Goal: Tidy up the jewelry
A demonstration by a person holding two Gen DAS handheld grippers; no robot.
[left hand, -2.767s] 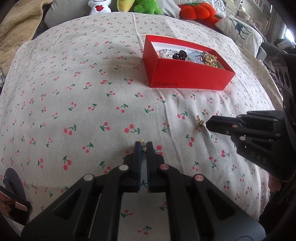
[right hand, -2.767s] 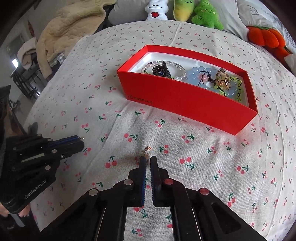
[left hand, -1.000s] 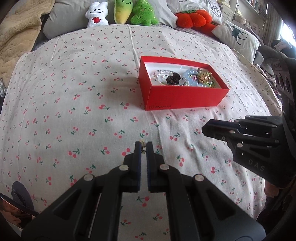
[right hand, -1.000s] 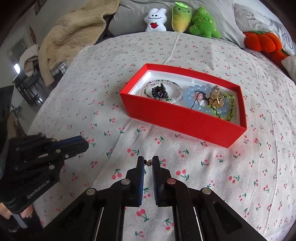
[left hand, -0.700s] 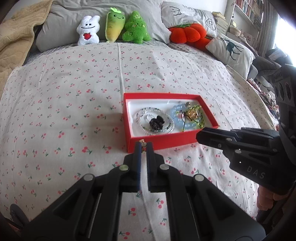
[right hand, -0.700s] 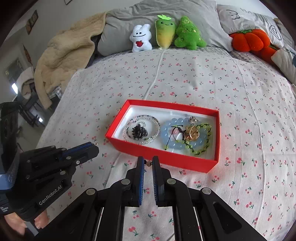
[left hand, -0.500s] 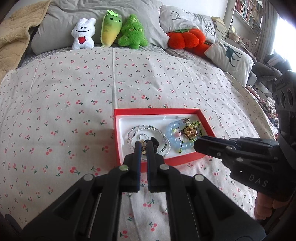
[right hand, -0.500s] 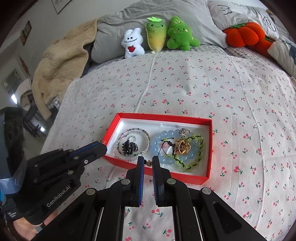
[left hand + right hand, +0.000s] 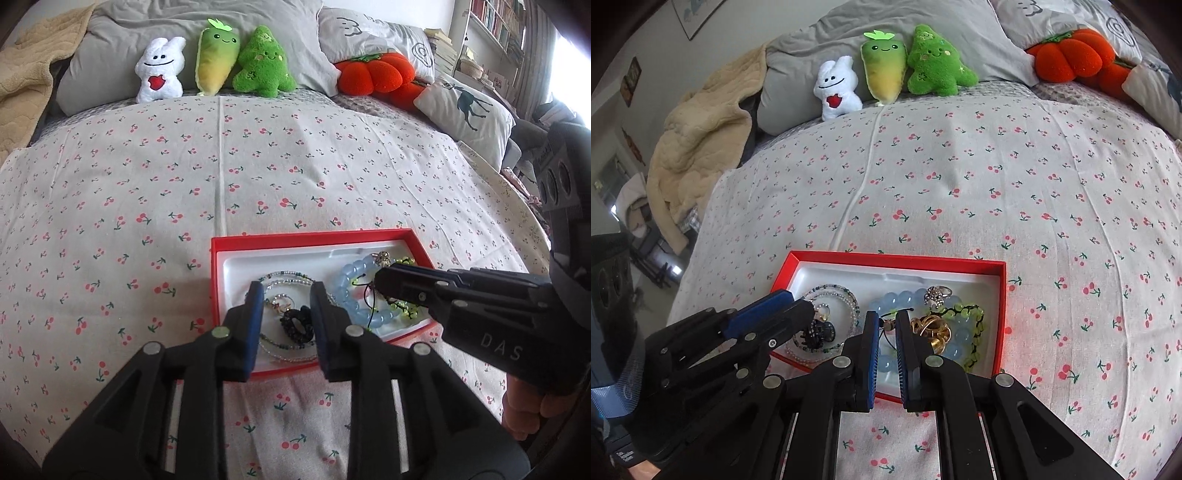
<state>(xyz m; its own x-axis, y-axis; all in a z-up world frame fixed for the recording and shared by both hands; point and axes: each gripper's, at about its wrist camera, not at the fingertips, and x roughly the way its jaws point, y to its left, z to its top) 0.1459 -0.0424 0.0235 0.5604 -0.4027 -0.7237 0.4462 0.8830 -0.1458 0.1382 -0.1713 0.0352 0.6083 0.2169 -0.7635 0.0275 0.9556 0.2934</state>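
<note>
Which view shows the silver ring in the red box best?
The right wrist view: the small silver ring lies unobstructed near the far wall of the red cardboard box. In the left wrist view it is small and half hidden behind the right tongs.

Left gripper (image 9: 286, 295) spread wide, right gripper (image 9: 887, 320) parted slightly, tips close together.
</note>
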